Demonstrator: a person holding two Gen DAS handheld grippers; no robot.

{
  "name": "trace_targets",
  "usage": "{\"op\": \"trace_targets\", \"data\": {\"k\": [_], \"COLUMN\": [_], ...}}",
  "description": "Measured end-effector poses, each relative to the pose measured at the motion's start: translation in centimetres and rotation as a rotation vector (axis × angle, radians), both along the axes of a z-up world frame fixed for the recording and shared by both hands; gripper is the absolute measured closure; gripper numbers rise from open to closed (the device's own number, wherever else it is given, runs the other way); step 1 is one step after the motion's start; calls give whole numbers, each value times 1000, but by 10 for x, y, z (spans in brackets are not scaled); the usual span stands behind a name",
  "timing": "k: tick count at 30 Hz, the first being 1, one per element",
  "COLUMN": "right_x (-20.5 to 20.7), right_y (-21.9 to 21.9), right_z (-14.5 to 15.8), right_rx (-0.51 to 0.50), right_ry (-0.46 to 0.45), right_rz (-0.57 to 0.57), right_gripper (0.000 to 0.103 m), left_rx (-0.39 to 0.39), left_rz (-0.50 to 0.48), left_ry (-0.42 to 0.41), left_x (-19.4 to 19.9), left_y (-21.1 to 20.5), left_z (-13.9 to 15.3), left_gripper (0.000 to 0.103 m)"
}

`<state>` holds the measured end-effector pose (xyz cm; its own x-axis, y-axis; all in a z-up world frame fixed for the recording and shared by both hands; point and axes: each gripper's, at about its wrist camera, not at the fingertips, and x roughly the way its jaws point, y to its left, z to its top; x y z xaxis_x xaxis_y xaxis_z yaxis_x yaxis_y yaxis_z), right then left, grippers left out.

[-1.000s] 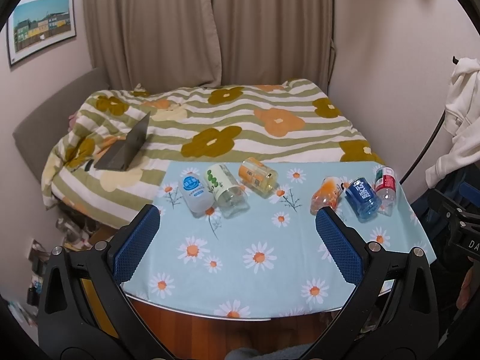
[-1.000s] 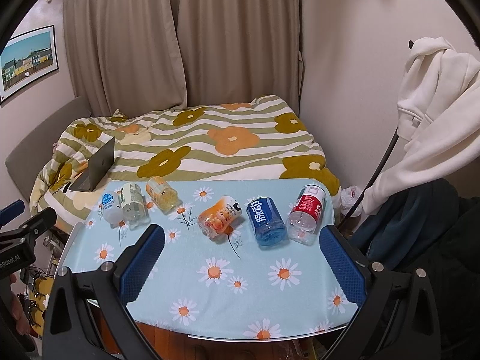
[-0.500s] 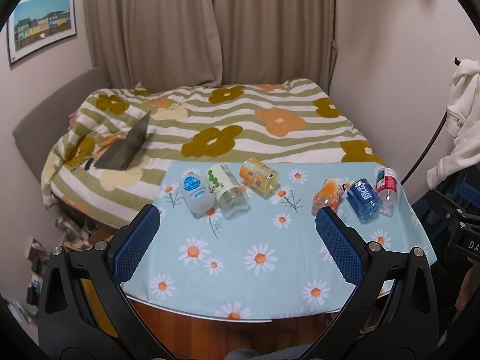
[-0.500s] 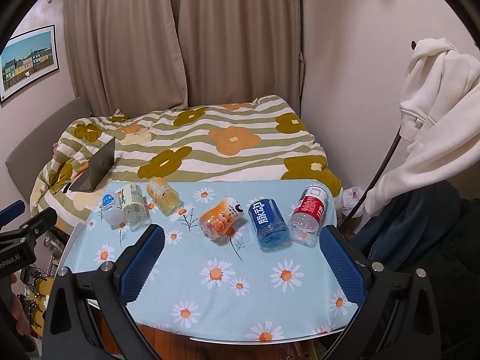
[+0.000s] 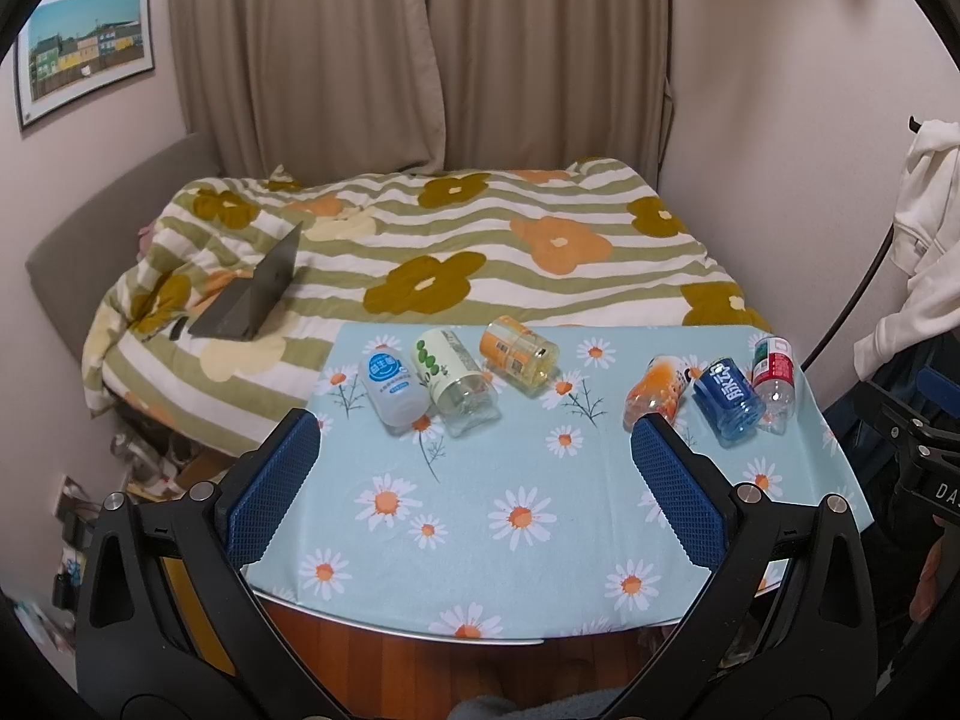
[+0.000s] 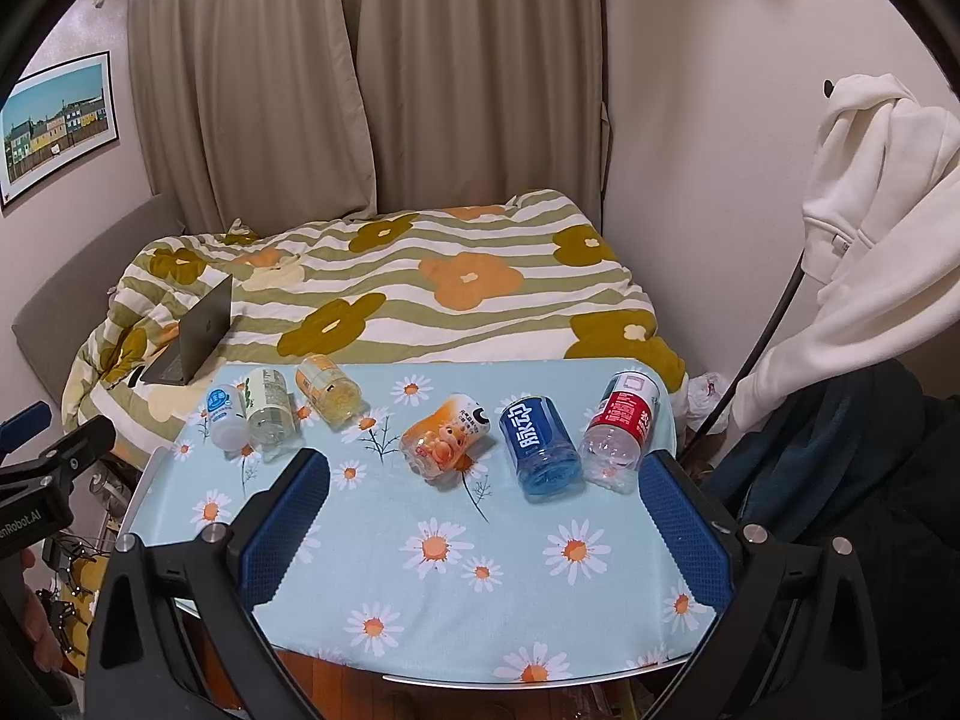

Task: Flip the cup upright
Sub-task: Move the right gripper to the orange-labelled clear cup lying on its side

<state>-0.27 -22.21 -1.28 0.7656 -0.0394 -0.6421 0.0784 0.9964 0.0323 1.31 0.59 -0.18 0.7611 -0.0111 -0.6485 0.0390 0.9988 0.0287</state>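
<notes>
- While both grippers are held above the near edge of the table, nothing is touched by either of them.
- Six cups are seen lying on their sides on the daisy-print tablecloth, in two groups of three along the far part of the table.
- At far left, a white cup with a blue label, a cup with a green-leaf label and an orange-and-yellow cup are laid close together; the first two appear to touch.
- At far right, an orange cartoon cup, a blue cup and a red-labelled cup are laid side by side; the blue and red ones lie just beside each other.
- The left gripper is shown with its blue-padded fingers spread wide, with nothing held between them.
- The right gripper is likewise shown with its fingers spread apart and empty, well short of the cups.
- Beyond the table, a bed with a striped flower quilt is seen, and a half-open laptop is rested on its left side.
- A white hoodie is hung at the right, and a framed picture is fixed on the left wall beside the curtains.
</notes>
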Motion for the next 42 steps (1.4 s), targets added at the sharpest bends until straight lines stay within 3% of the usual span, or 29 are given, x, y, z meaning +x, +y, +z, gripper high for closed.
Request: {"op": "trace_targets", "data": {"k": [12,20,29,42], "right_x": [9,41,114,231], "right_y": [4,7,31,113], "right_z": [5,7,-23,-87], "right_rx": [-3,-22,-44,-109], "right_ry": [17,50,105,270], "right_rz": [24,149,295,499], "right_gripper": [0,0,0,0], "left_rx": [-25,-42,-60,-69], "left_rz": [46,147,220,236], "left_ry": [22,59,134,290], "left_x": [7,24,64,156], "left_y": [1,-5,26,76], "left_z": [8,-2,-38,-99], "left_gripper": [0,0,0,0]}}
